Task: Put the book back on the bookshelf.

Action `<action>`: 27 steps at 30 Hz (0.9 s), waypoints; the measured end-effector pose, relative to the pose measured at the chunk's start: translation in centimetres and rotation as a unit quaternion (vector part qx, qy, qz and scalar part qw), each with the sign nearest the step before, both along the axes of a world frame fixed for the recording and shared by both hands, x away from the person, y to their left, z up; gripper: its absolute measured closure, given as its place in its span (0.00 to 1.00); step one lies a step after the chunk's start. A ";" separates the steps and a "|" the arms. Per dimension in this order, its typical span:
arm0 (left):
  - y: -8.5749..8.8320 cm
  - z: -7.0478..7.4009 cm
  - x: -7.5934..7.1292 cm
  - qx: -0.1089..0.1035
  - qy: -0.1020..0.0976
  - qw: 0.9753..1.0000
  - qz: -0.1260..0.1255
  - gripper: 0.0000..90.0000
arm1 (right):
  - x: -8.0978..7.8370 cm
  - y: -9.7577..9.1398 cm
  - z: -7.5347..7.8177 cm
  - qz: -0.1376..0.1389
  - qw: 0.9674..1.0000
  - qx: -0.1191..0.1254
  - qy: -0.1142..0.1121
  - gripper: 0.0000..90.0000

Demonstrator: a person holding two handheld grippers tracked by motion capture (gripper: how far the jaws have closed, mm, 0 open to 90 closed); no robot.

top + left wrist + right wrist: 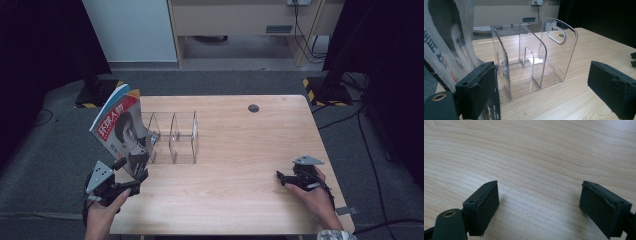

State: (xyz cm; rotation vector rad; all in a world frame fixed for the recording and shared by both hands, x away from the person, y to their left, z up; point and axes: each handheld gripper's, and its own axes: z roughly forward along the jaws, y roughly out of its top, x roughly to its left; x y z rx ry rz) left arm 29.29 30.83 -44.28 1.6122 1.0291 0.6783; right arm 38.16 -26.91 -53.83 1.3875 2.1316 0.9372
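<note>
A magazine [120, 125] with a red-and-white cover stands tilted, leaning on the left end of a clear acrylic file organizer [172, 137] on the wooden table. My left gripper [132, 170] is at the magazine's lower corner with its jaws spread wide. In the left gripper view the magazine [446, 45] lies against the outer side of the left jaw, and the organizer [534, 57] stands just beyond the open left gripper [545, 87]. My right gripper [281, 179] rests low at the table's right side, open, with only bare wood between its jaws in the right gripper view [549, 207].
The table [240, 150] has a round cable hole [253, 108] near its far edge. Black stands with hazard-striped bases [325, 90] flank the table on the floor. A pale cabinet stands beyond it.
</note>
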 end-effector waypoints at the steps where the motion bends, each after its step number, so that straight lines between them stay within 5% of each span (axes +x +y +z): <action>1: -0.1 -0.1 0.1 0.002 0.000 1.000 -0.001 0.09 | 0.0 0.0 0.0 0.000 1.000 0.000 0.000 0.18; 27: -4.8 -0.2 3.1 0.024 0.002 0.999 -0.045 0.09 | 0.0 0.0 0.0 -0.001 1.000 0.000 0.000 0.18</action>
